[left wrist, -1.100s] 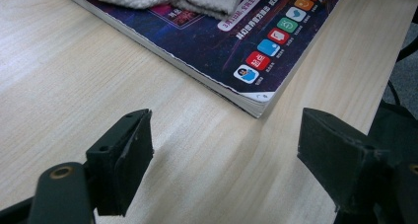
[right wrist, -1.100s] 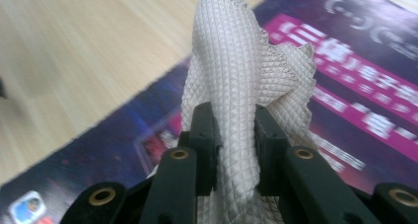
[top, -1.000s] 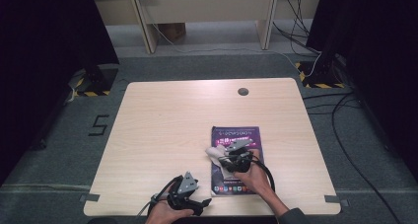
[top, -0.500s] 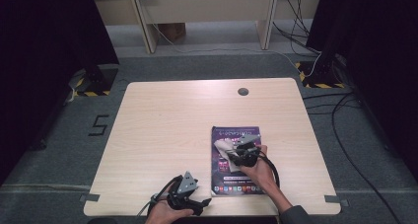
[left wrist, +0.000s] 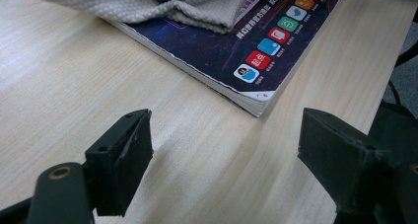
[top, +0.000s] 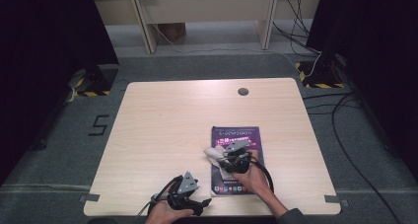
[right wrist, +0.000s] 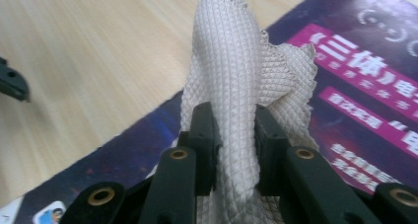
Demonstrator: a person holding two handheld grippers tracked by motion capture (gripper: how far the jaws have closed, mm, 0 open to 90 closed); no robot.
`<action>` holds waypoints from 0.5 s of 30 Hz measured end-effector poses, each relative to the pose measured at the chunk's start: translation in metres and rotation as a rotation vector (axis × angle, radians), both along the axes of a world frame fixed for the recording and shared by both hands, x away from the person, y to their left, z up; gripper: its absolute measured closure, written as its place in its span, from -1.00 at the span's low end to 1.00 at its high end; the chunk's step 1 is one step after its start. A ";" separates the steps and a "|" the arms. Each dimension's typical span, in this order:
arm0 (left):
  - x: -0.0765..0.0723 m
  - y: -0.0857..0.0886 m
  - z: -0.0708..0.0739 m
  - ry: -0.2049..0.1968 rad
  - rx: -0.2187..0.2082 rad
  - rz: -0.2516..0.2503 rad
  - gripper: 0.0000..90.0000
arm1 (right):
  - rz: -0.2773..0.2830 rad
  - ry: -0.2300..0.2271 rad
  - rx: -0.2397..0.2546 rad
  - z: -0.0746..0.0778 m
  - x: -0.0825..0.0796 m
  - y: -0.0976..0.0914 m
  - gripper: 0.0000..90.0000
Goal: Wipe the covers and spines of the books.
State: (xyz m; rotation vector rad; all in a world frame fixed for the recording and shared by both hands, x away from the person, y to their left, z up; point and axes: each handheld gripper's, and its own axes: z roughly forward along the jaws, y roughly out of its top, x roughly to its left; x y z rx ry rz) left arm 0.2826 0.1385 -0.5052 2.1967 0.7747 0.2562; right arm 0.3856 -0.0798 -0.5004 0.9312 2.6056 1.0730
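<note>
Right gripper has its jaws pinched tight on a fold of the white waffle cloth, which bunches up between them and drapes onto the purple book. The book lies flat on the table, toward its near right side. Left gripper sits near the front edge, jaws wide apart with nothing in them, just short of the book's corner.
</note>
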 end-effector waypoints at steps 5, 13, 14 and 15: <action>0.000 0.001 0.000 0.001 -0.002 0.005 -0.55 | 0.033 0.002 -0.001 0.000 -0.007 0.007 0.67; 0.000 0.001 0.001 -0.005 -0.005 0.008 -0.55 | 0.017 0.011 0.004 0.000 -0.003 -0.001 0.67; 0.000 0.001 0.001 -0.004 -0.005 0.010 -0.55 | 0.006 0.013 0.002 0.001 -0.003 -0.004 0.67; 0.000 0.002 0.001 -0.004 -0.005 0.010 -0.55 | 0.000 0.011 0.000 0.001 -0.002 -0.007 0.67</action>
